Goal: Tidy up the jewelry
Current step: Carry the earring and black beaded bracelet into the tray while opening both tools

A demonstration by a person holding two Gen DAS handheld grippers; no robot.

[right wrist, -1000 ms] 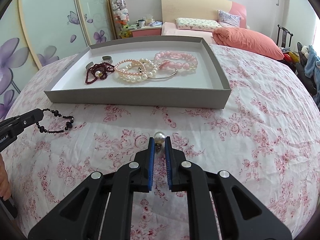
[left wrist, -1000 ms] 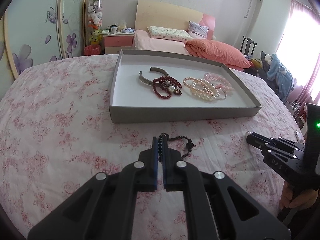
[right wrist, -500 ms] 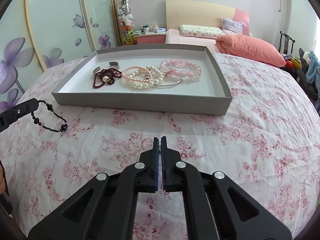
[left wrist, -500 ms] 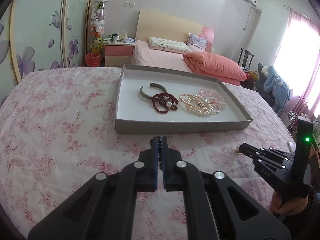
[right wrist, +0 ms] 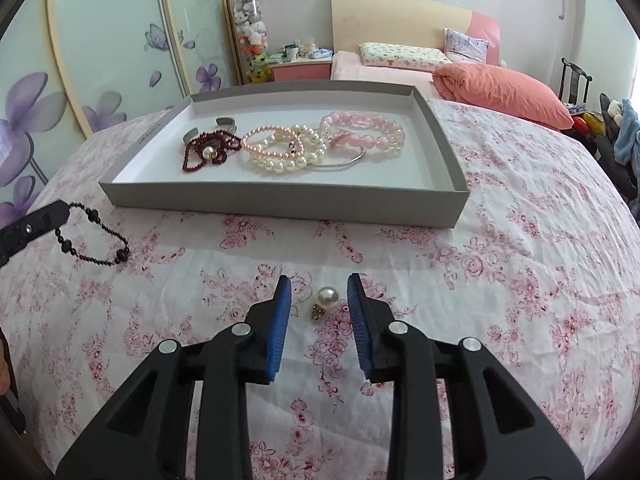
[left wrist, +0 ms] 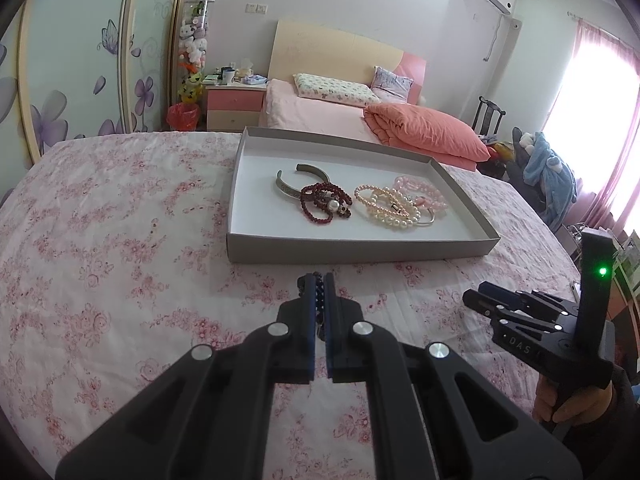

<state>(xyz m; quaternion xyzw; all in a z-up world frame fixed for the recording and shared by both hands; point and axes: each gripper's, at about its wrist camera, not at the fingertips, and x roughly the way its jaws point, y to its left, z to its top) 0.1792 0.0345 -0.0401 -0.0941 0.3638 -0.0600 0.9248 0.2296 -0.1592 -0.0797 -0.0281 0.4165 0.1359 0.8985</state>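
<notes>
Jewelry sits in two places: we see the black bead bracelet (right wrist: pixel 94 240) pinched in our left gripper (left wrist: pixel 319 286), its loop hanging over the flowered cloth (right wrist: pixel 500 280). Our right gripper (right wrist: pixel 320 292) tilts downward, jaws opening, with the round pearl pendant (right wrist: pixel 326 298) lying loose between them, untouched. The shallow grey tray (right wrist: pixel 280 202) beyond holds glossy pearl, pink and dark red strands
</notes>
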